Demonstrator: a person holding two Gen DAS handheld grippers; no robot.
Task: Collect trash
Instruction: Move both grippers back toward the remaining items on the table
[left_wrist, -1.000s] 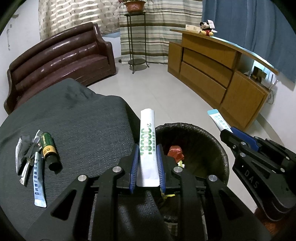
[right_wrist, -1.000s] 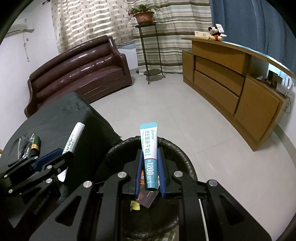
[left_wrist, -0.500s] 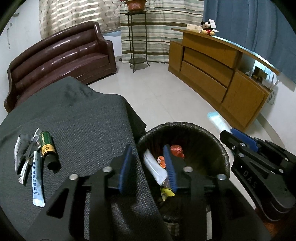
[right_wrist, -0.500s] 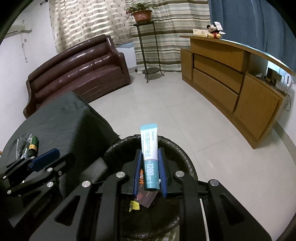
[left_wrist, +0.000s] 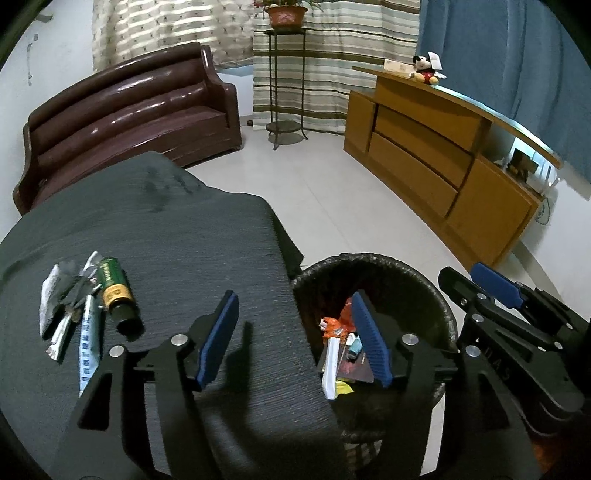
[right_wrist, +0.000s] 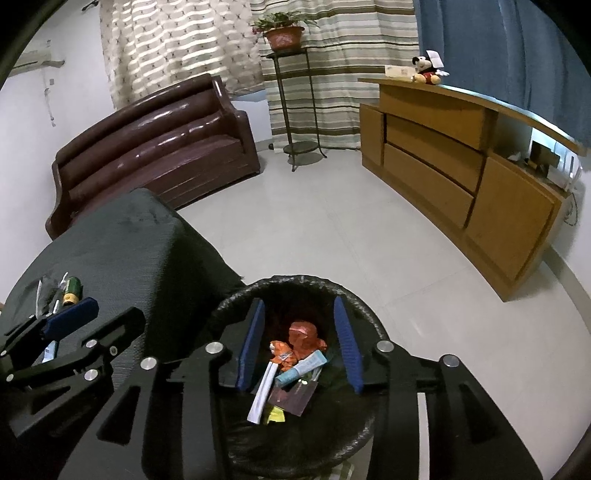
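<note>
The left gripper (left_wrist: 295, 339) and the right gripper (right_wrist: 301, 345) both have jaws just opened, nothing between them. At lower centre, the white tube (right_wrist: 263, 391) and teal tube (right_wrist: 301, 369) lie in the black bin (right_wrist: 295, 282); their print is unreadable. At left, a green bottle (left_wrist: 116, 291) and wrappers (left_wrist: 66, 306) remain on the worktop (left_wrist: 177, 240).

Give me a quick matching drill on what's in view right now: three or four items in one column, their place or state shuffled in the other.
Items:
1. white tube
2. green bottle
3. left gripper
4. plush toy

Places or states:
A. on the wooden counter
B. lying in the black bin
C. lying on the dark cloth
D. jaws apart, nothing between them

Pairs: 1-B, 2-C, 3-D, 4-A
</note>
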